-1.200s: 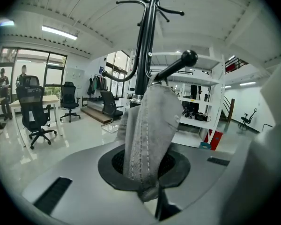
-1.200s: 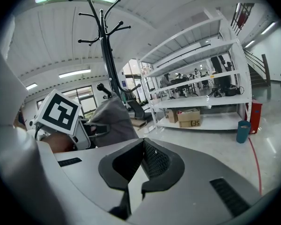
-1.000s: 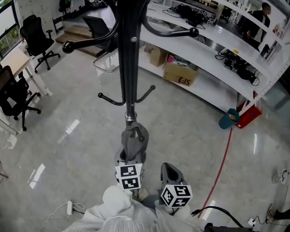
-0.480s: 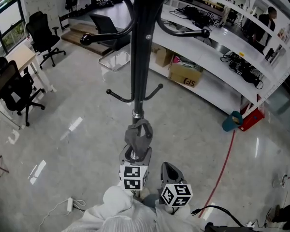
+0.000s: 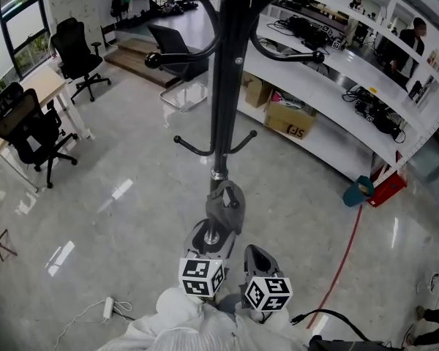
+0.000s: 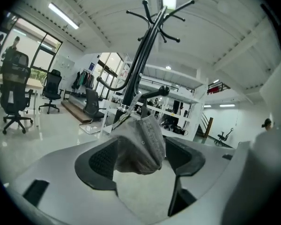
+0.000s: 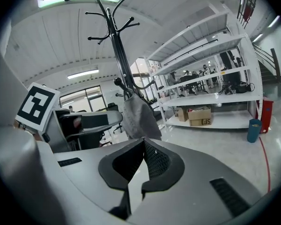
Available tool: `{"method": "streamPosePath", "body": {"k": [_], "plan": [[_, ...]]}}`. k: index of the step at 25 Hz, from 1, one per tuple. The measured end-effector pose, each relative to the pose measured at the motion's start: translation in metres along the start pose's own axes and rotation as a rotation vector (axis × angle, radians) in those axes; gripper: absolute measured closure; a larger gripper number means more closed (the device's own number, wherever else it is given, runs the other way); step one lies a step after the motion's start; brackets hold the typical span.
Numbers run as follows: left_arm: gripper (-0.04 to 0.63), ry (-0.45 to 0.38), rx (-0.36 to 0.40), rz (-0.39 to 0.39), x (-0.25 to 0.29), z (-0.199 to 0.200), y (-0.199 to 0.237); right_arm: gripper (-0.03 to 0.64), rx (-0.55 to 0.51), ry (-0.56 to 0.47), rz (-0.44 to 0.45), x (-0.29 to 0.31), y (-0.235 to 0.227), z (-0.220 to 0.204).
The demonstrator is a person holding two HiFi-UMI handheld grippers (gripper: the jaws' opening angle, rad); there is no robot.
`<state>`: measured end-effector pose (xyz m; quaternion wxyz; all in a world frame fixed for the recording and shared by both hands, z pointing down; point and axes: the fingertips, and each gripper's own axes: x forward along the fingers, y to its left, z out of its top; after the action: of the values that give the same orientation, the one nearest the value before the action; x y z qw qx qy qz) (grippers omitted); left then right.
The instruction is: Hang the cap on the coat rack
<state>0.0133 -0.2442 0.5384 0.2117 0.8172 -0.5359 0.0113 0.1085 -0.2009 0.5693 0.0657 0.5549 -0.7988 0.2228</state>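
Note:
The black coat rack (image 5: 225, 86) stands straight ahead of me. A grey cap (image 5: 225, 205) hangs from a low hook close to the pole, just below the silver collar. My left gripper (image 5: 214, 229) is right behind the cap. Its jaws have just been opening and now stand wide, with the cap (image 6: 140, 146) dangling between the pads (image 6: 102, 161) without being pressed. My right gripper (image 5: 254, 254) waits lower right of the cap, shut and holding nothing. In the right gripper view the cap (image 7: 138, 118) hangs beyond the closed tips of that gripper (image 7: 144, 142), under the rack (image 7: 117, 36).
White shelving (image 5: 336, 72) with cardboard boxes (image 5: 293, 119) runs along the right. Black office chairs (image 5: 29, 130) and a desk stand at the left. A red cable (image 5: 344, 258) crosses the floor at right. A power strip (image 5: 108, 309) lies near my feet.
The left jaws have spread and let go of the cap, which now hangs on its own. The left gripper has drawn back a little from the pole. The right gripper stays shut.

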Motion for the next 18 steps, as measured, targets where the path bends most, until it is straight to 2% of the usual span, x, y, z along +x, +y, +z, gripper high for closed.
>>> {"method": "streamPosePath", "body": {"k": [3, 10, 12, 16, 18], "plan": [[0.298, -0.057, -0.039, -0.028, -0.011, 0.008, -0.005, 0.607, -0.006, 0.001, 0.02, 0.004, 0.006, 0.0], [0.301, -0.114, -0.025, -0.088, -0.032, 0.016, -0.016, 0.606, -0.027, 0.008, 0.076, 0.008, 0.025, -0.002], [0.313, -0.11, -0.019, -0.077, -0.037, 0.016, -0.014, 0.606, -0.032, 0.012, 0.092, 0.008, 0.03, -0.004], [0.423, -0.135, -0.02, 0.004, -0.052, 0.017, 0.0, 0.606, -0.04, 0.02, 0.124, 0.009, 0.037, -0.007], [0.446, -0.146, -0.025, 0.037, -0.06, 0.016, 0.006, 0.606, -0.047, 0.027, 0.145, 0.009, 0.042, -0.009]]}}
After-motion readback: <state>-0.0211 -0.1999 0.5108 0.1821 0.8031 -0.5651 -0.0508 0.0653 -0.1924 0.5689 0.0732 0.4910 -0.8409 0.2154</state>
